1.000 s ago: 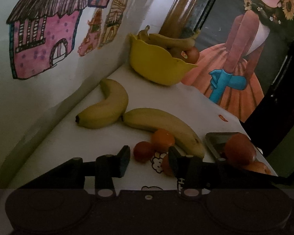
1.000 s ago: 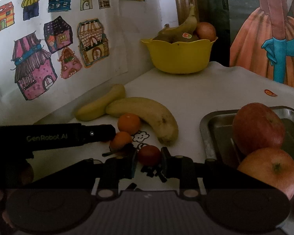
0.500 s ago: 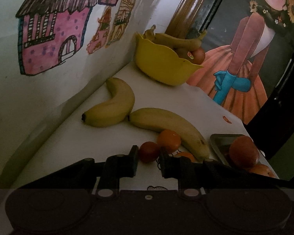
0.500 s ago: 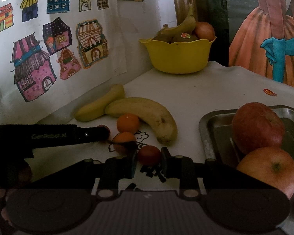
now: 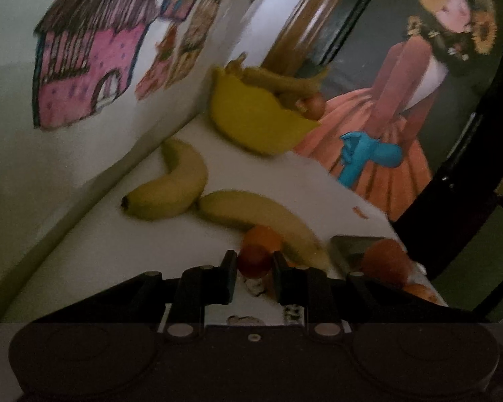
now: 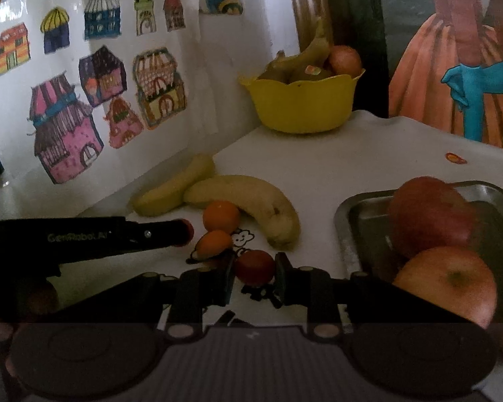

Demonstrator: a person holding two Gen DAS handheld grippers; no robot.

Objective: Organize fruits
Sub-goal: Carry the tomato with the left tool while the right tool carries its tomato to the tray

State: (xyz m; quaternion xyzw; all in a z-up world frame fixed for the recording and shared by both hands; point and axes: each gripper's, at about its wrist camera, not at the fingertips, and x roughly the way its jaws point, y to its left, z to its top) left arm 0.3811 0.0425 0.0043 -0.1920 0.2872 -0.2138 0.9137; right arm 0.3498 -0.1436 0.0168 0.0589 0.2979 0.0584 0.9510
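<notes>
A white table (image 6: 369,154) carries a yellow bowl (image 6: 301,104) at twelve o'clock, two bananas (image 6: 248,197) at centre, a metal tray (image 6: 358,214) at three o'clock.

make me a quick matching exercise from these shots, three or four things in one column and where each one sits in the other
Things:
1. red apples
2. small red fruit
3. loose bananas
4. sticker-marked fruit

Places:
A. in the yellow bowl
B. on the white tablecloth near the wall
C. in the metal tray
D. between the right claw fingers

Pairs: 1-C, 2-D, 3-B, 4-A
</notes>
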